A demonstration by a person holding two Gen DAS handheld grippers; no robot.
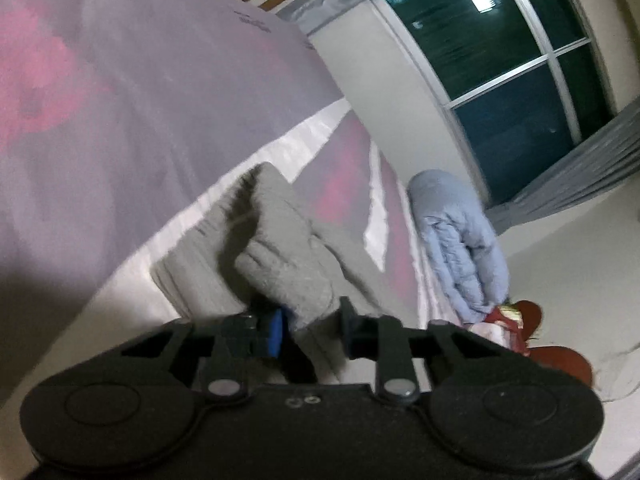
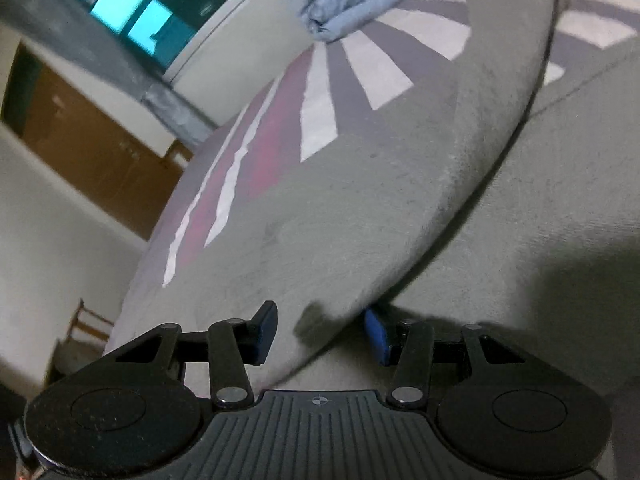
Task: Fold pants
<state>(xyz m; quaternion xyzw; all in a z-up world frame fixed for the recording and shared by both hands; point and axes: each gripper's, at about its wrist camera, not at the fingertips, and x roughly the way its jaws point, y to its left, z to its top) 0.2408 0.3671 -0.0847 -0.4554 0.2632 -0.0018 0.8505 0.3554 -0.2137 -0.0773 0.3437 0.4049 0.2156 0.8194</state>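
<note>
The grey fleece pants (image 1: 280,248) bunch between the left gripper (image 1: 310,330) fingers, pinched there. The right gripper (image 2: 322,332) stands wide, a folded pant edge (image 2: 360,216) lying between its fingers.

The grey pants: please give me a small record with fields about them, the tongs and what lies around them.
garment: grey pants, fleecy, partly folded
surface: bedsheet with pink, grey and white pattern
left tongs: bunched pants cloth between the fingers, which are not fully together
right tongs: open, a pants layer's edge lies between the fingers
nearby: light blue quilted duvet, folded, on the bed
background: dark window, grey curtain
</note>
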